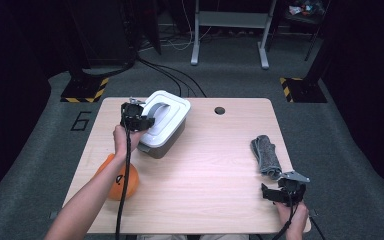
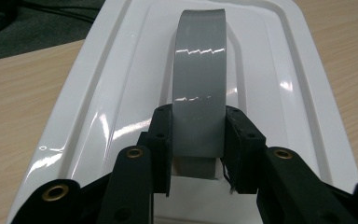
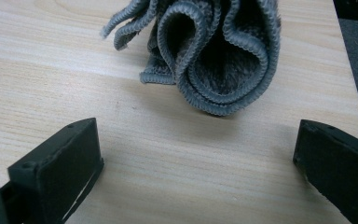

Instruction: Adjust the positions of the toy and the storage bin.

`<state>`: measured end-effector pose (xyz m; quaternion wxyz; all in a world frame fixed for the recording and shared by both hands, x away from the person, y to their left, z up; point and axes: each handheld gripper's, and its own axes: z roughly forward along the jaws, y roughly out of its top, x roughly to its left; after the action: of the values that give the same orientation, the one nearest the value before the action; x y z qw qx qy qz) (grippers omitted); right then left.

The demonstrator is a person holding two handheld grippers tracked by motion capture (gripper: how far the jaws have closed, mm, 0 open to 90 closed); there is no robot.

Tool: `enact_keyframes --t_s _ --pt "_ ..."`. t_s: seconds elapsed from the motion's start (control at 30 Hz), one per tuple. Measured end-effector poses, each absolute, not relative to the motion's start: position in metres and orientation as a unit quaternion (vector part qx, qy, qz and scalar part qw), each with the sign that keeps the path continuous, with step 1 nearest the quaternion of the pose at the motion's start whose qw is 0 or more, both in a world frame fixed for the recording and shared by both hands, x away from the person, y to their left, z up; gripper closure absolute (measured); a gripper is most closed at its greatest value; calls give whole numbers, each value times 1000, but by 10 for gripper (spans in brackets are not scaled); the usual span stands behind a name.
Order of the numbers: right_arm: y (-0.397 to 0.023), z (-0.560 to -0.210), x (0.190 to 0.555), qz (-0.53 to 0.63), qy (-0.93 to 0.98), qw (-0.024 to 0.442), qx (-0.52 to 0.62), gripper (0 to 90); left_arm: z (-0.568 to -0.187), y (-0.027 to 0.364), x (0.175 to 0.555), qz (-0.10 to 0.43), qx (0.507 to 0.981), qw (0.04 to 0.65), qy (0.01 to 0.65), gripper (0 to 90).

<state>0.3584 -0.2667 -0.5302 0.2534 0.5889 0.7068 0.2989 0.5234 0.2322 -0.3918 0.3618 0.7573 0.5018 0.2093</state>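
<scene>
I clamp my left gripper (image 2: 198, 140) on the box's grey handle (image 2: 199, 79) for carrying, while my right gripper (image 3: 196, 158) gapes before the cloth (image 3: 214, 51).

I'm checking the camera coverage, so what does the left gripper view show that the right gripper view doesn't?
Left gripper view: the left gripper shut on the grey handle of the white lid.

Right gripper view: the right gripper, jaws wide open, short of the folded grey towel lying on the table.

Both: the light wooden table and a strip of dark floor beyond its edge.
</scene>
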Motion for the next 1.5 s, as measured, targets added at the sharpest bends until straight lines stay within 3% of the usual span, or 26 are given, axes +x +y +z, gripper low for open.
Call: enact_keyframes --t_s 0.3,0.47,0.77,1.0,1.2,1.5 --pt "-266 -530 358 298 705 253 592 0 -391 234 526 201 763 363 497 652" --pt "-266 -530 358 297 704 252 594 0 -388 235 522 219 776 355 472 438" --pt "-266 -530 358 297 704 252 594 0 -372 264 502 244 777 366 451 293" --pt "-266 -530 358 297 704 252 594 0 -372 292 504 256 753 362 486 154" --pt "-266 -530 358 297 704 252 594 0 -384 308 517 238 741 360 515 157" --pt "-266 -530 358 297 705 253 593 0 -401 314 525 226 745 361 514 383"
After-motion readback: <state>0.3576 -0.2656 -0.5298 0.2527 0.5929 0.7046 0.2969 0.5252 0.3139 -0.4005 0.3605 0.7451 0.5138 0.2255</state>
